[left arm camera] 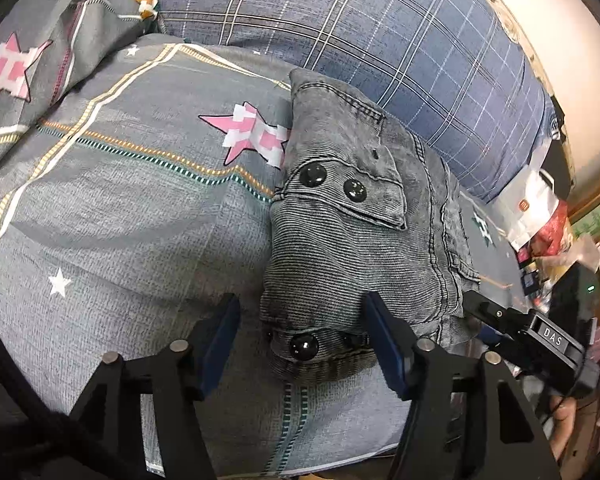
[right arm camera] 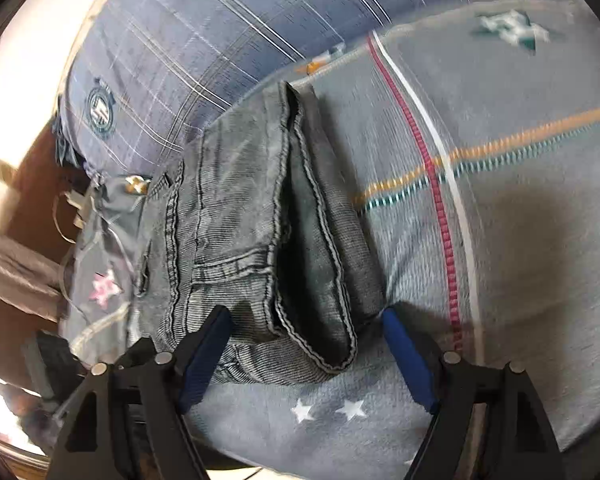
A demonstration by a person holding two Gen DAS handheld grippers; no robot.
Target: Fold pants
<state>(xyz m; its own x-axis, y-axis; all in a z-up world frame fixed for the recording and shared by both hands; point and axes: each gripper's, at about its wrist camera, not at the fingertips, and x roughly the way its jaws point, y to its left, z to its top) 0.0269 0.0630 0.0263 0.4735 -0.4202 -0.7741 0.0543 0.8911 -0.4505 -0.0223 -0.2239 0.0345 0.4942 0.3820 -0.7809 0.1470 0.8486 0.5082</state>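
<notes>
The grey denim pants lie folded in a compact bundle on the grey star-patterned bedsheet, with black buttons on a pocket flap facing up. My left gripper is open, its blue pads on either side of the bundle's near end, not closed on it. My right gripper shows at the bundle's right edge. In the right wrist view the pants show their stacked folded edges, and my right gripper is open, straddling the near end of the bundle without pinching it.
A blue plaid pillow lies right behind the pants. Bags and clutter stand beyond the bed's right edge. The sheet spreads open to the right of the pants in the right wrist view.
</notes>
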